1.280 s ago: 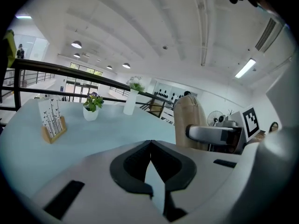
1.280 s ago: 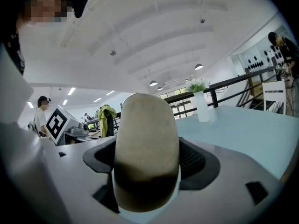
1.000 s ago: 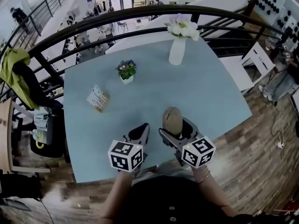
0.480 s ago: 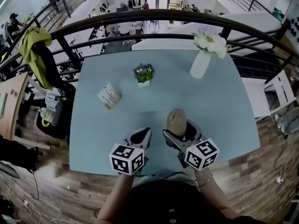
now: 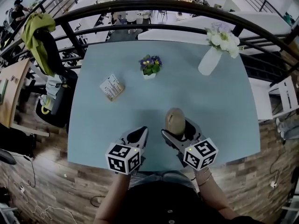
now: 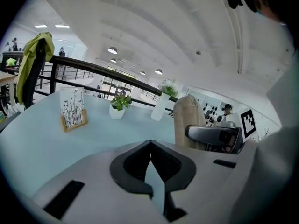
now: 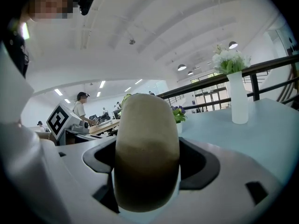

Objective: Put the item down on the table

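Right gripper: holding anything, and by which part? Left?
Right gripper holds the tan oval item, jaws clamped on its sides near the lower end; the rounded top sticks out. Left gripper is shut, empty.

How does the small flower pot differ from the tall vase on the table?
The small flower pot is short and holds purple flowers with green leaves; the tall vase is slim and holds white flowers. The pot stands near the middle of the far side of the table; the vase stands at its far right corner. Both are white and stand upright on the table.
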Action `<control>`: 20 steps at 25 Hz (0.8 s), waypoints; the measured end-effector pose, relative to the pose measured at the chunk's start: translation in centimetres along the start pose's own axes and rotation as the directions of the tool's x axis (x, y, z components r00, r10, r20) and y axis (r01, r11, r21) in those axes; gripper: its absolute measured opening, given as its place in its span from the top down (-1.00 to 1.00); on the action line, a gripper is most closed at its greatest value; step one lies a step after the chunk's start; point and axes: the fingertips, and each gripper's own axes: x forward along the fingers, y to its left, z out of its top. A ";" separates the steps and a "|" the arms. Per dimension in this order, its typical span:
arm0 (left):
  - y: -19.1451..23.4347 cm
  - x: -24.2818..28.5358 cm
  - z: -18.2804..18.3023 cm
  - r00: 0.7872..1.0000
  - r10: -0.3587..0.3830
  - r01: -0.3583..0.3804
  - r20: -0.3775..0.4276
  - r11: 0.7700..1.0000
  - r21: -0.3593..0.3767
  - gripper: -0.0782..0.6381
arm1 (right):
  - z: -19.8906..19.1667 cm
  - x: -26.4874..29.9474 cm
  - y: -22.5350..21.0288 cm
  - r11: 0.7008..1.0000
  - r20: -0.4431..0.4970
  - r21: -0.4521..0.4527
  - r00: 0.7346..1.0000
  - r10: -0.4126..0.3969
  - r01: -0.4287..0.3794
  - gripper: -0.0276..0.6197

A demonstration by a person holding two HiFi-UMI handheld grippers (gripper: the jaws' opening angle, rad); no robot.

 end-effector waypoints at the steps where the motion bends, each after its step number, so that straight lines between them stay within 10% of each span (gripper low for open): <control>1: 0.0 0.2 -0.2 1.000 -0.007 0.007 -0.007 1.000 -0.002 0.73 | 0.0 0.0 -0.1 1.000 -0.006 -0.007 1.000 -0.005 0.005 -0.28; 20: 1.6 2.6 -3.8 0.990 -0.090 0.085 -0.112 0.995 -0.047 0.73 | -2.1 3.3 -2.9 0.944 -0.289 -0.326 0.956 -0.054 -0.046 -0.28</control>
